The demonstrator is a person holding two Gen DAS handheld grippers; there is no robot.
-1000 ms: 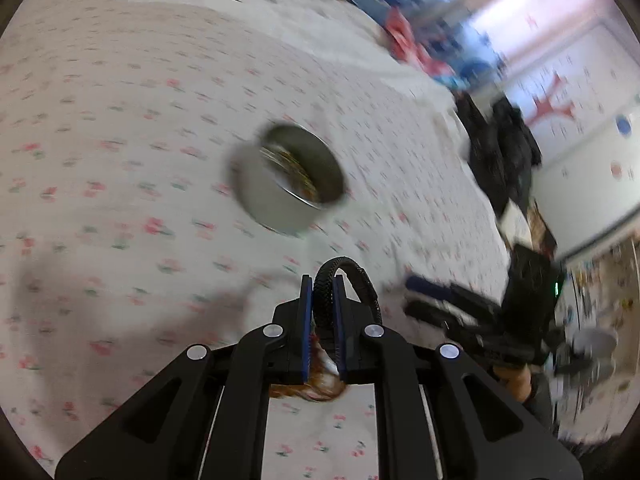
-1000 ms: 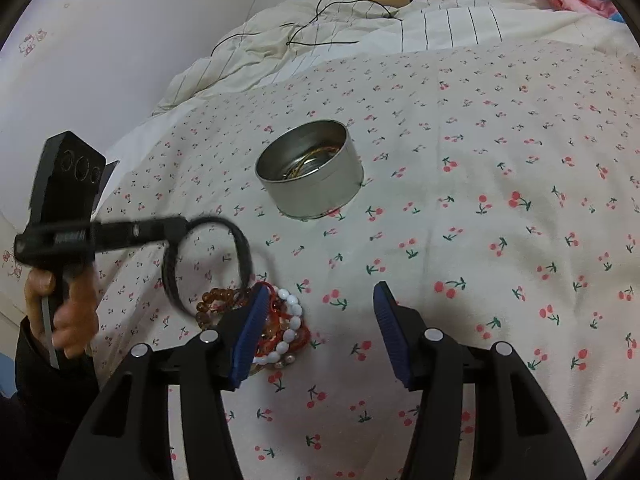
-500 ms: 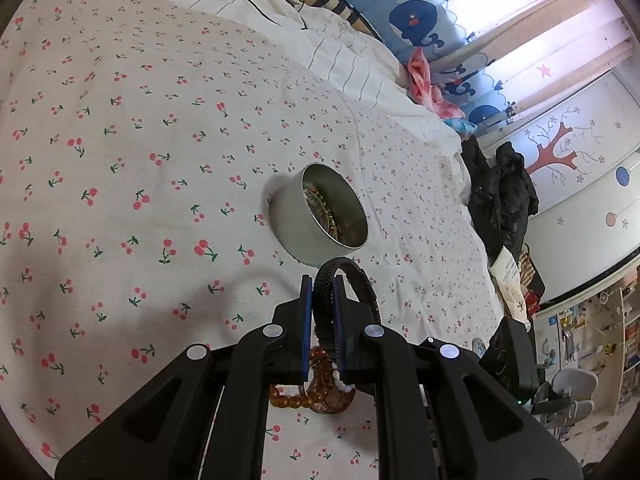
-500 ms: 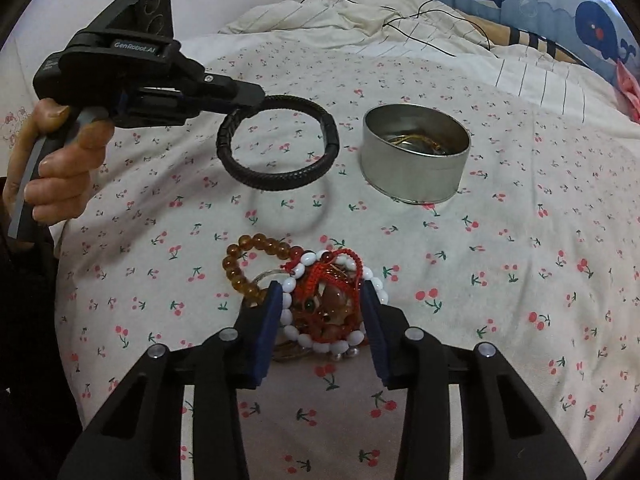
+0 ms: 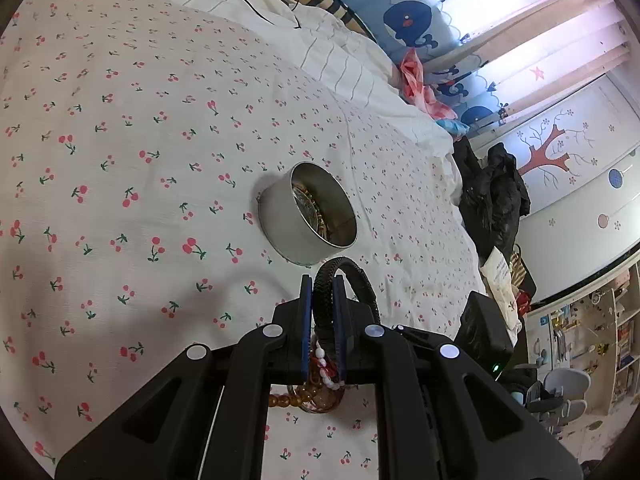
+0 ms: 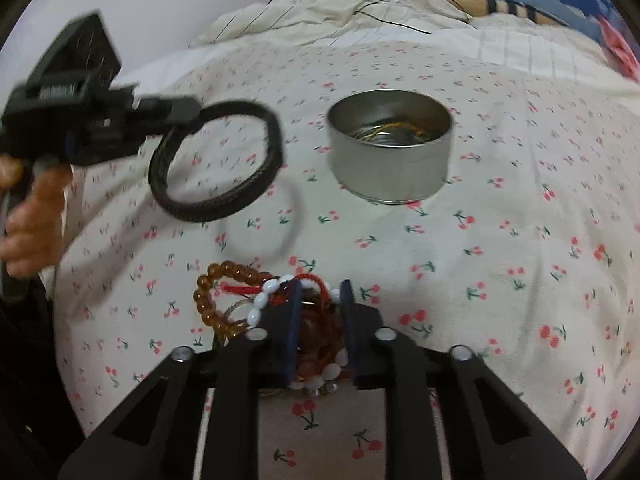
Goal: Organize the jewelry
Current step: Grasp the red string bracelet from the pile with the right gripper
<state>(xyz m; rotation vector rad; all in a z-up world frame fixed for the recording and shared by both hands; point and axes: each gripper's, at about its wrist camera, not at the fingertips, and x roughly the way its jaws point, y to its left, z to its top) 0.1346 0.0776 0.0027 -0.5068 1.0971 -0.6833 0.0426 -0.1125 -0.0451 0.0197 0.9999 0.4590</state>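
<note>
My left gripper (image 5: 323, 285) is shut on a black braided bracelet (image 5: 349, 270), held in the air short of a round metal tin (image 5: 280, 220). In the right wrist view the same left gripper (image 6: 188, 114) holds the black bracelet (image 6: 216, 208) up to the left of the tin (image 6: 388, 172), which has thin gold chains inside. My right gripper (image 6: 321, 286) is down on a pile of bracelets. Its jaws are closing, and they pinch a red cord bracelet (image 6: 316, 280). Amber beads (image 6: 208, 300) and white beads (image 6: 260, 300) lie around the left jaw.
Everything lies on a bed with a cherry-print sheet (image 6: 500, 260). A striped duvet (image 6: 320, 12) with a black cable (image 6: 392, 12) is bunched behind the tin. A person's hand (image 6: 28, 236) grips the left tool. Dark coats (image 5: 492, 196) hang beyond the bed edge.
My right gripper has come down over the bracelet pile and its jaws have narrowed from wide apart to pinching it. The left gripper keeps the black bracelet and has hardly shifted.
</note>
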